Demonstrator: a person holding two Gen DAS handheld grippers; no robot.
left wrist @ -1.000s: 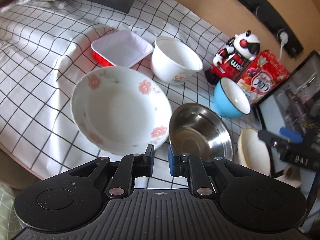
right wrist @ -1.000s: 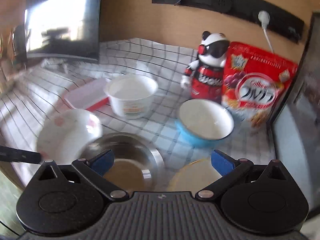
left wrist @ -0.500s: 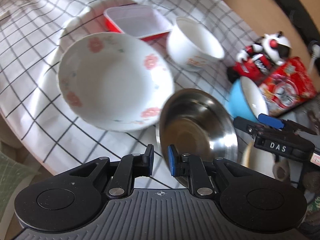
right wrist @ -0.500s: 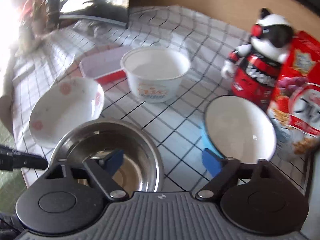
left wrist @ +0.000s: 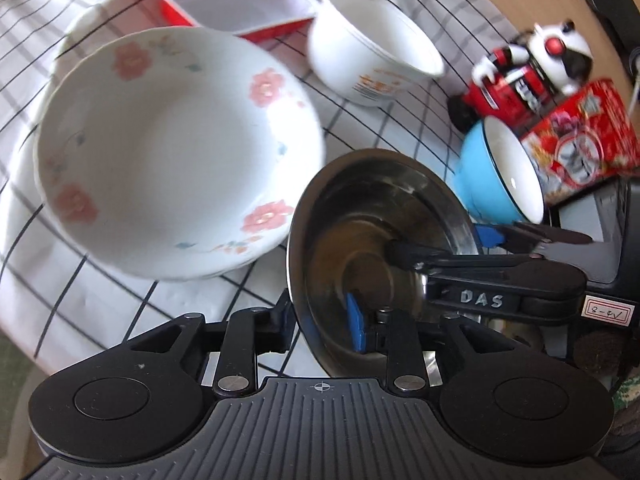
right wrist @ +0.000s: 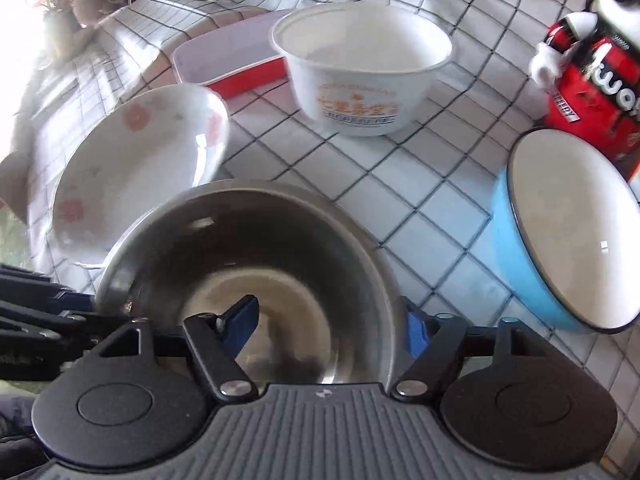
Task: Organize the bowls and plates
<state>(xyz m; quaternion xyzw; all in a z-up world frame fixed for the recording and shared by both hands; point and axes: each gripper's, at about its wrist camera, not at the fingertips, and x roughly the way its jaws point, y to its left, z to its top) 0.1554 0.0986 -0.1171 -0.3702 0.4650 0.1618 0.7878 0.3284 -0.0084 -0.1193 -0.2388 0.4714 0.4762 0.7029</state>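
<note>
Steel bowl (left wrist: 376, 240) sits directly under both my grippers on the checked cloth (left wrist: 120, 292), its rim straddled on two opposite sides. My left gripper (left wrist: 320, 316) has just been opening: one finger stands outside the near rim, the other inside the bowl, pads apart and not yet pressing. My right gripper (right wrist: 332, 320) has just been closing, one finger inside, the other outside the far rim, a gap visible. The flowered plate (left wrist: 172, 152) lies just beyond my left fingers, the blue bowl (right wrist: 560, 240) off to my right; both hands look equally near.
</note>
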